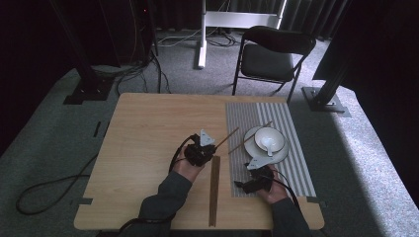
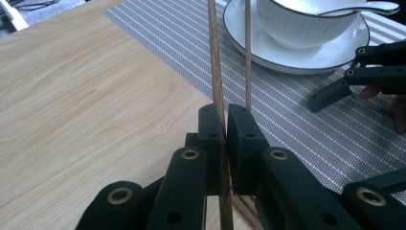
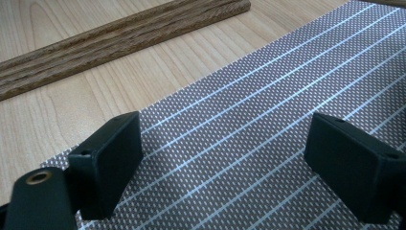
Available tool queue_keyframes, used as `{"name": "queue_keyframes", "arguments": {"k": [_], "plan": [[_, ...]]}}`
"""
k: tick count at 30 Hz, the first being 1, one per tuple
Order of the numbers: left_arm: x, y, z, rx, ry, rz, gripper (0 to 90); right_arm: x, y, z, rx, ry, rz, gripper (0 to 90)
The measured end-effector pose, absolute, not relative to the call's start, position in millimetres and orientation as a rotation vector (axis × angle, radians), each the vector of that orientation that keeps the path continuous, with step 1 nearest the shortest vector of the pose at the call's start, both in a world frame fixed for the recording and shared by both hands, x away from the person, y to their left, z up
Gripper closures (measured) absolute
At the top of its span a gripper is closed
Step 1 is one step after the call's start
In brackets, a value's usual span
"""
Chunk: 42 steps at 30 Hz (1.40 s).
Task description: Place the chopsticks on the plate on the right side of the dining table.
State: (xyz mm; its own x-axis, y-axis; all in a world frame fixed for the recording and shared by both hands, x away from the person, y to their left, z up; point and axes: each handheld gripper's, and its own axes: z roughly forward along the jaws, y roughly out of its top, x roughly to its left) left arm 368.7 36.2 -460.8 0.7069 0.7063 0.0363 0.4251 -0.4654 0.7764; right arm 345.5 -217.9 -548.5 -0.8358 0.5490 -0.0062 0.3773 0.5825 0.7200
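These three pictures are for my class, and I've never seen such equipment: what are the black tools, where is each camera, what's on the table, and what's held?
A person holds a hand-operated gripper in each hand. One camera looks down from above; one rides on each gripper, looking along its fingers. On the wooden table lie a striped placemat, a plate bearing a bowl with a white spoon, and a bundle of chopsticks. The left gripper is shut on one chopstick; another chopstick lies beside it. The right gripper is open above the placemat.

The chopstick [image 2: 216,67] runs off the top edge, its far tip unseen.
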Motion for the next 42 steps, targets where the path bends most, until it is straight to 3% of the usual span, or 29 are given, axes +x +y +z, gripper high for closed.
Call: {"name": "queue_keyframes", "arguments": {"k": [42], "plan": [[388.9, 11.2, -456.9, 2.115, 0.793, 0.424, 84.9, 345.6, -218.0, -548.6, 0.768, 2.585, 1.096, 11.9]]}}
